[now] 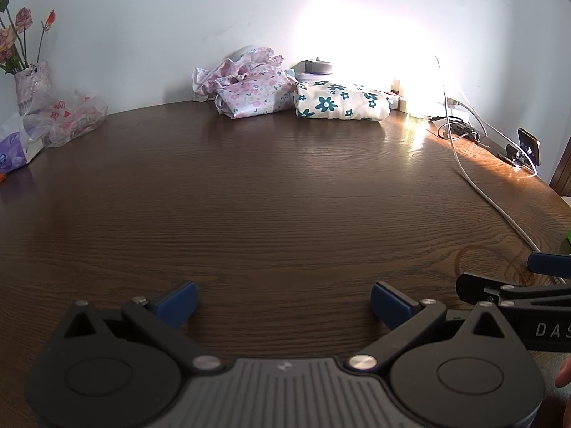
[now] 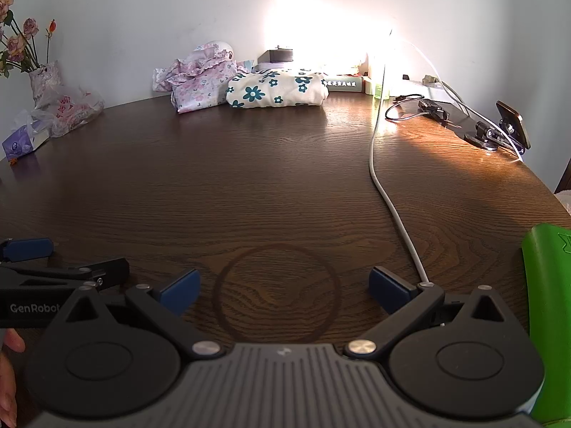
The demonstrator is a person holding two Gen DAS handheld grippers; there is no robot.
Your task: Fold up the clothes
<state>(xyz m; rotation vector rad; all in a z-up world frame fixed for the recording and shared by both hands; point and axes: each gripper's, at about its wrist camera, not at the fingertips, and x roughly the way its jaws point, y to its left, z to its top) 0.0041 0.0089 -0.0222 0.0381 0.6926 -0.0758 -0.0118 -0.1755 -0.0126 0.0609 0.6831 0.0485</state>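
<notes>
Left wrist view: we hold the left gripper [image 1: 283, 301] low over the dark wooden table [image 1: 271, 192], fingers spread wide and empty; two folded floral garments, pink [image 1: 255, 96] and cream [image 1: 340, 104], lie by the far wall

Right wrist view: our right gripper [image 2: 283, 290] also gapes empty over a ring stain [image 2: 276, 292], a white cable [image 2: 387, 203] just beside it

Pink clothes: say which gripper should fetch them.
Left, probably. The pink clothes sit nearer the centre of the open left gripper's view; the open right gripper faces them further off to its left.
</notes>
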